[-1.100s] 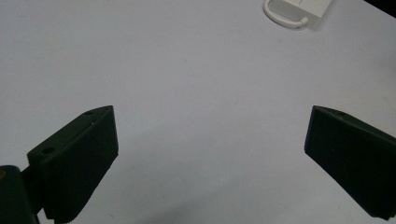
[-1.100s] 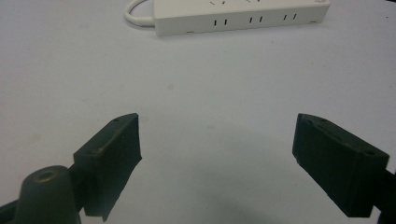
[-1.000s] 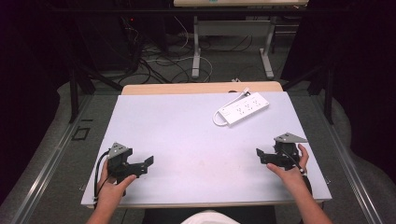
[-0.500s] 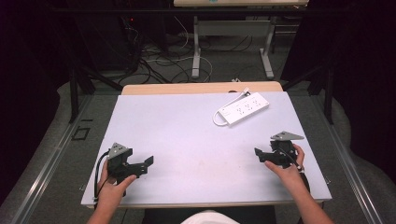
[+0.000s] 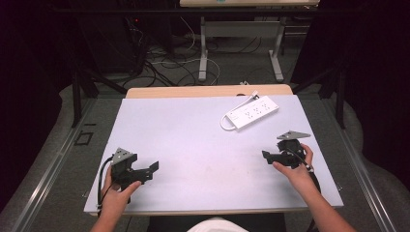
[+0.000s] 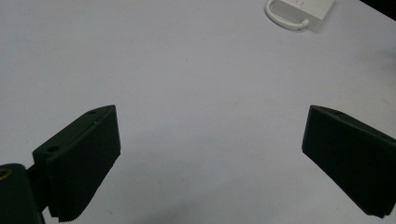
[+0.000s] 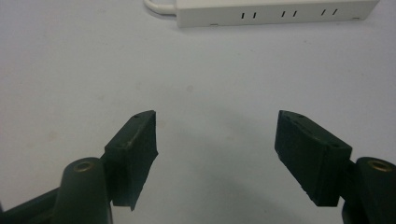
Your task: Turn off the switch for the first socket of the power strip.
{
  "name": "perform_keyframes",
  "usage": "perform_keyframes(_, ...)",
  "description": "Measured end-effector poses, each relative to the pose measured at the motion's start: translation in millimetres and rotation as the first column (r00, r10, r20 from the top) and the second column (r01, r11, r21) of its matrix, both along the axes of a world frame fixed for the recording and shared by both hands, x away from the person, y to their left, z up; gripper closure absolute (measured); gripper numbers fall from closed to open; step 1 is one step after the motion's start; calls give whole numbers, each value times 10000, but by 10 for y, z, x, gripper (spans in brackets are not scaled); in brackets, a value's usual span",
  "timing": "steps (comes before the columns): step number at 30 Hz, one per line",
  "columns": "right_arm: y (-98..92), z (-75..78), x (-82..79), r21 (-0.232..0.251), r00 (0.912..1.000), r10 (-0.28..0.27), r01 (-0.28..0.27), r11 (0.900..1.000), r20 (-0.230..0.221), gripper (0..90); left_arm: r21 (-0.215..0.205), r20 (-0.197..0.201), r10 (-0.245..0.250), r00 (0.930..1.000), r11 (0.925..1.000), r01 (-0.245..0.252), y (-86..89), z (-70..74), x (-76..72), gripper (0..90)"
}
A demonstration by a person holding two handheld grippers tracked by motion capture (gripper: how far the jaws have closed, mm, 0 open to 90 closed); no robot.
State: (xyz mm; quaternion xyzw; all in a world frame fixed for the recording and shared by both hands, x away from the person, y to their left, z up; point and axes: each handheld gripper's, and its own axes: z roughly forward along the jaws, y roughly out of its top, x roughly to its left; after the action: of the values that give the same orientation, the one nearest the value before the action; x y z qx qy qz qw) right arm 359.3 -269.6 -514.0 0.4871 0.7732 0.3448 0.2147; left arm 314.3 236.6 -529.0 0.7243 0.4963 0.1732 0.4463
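A pale tabletop [image 5: 193,140] spans the frame's middle. Behind it, top centre, tangled cables [image 5: 164,67] lie on the floor among metal desk legs [image 5: 203,48].

Pale grey worktop [image 5: 193,135]; grey floor [image 5: 63,159]; second table's white legs [image 5: 203,58] beyond the far edge; black cables [image 5: 159,65]; dark surroundings.

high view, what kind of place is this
Probably a lab or workshop set up for recording. A plain white table holds a power strip, loose cables run over the floor behind, and each hand holds a gripper with a camera.
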Motion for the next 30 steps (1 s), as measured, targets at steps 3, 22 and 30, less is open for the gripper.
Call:
perform_keyframes(3, 24, 29, 33, -199, 9998, 139, -142, 9997, -127, 290, -12, 8, 2, 10000, 10000, -2, -1, -1, -1, 43)
perform_keyframes(22, 141, 224, 266, -781, 9923, 999, -1056, 9913, -736, 290, -55, -35, 3, 10000, 10000, -3, 0, -5, 0, 44)
perform_keyframes(30, 155, 350, 360, -979, 9871, 1395, -1468, 9843, -780, 291, -69, -3, 17, 10000, 10000, -17, -3, -6, -1, 44)
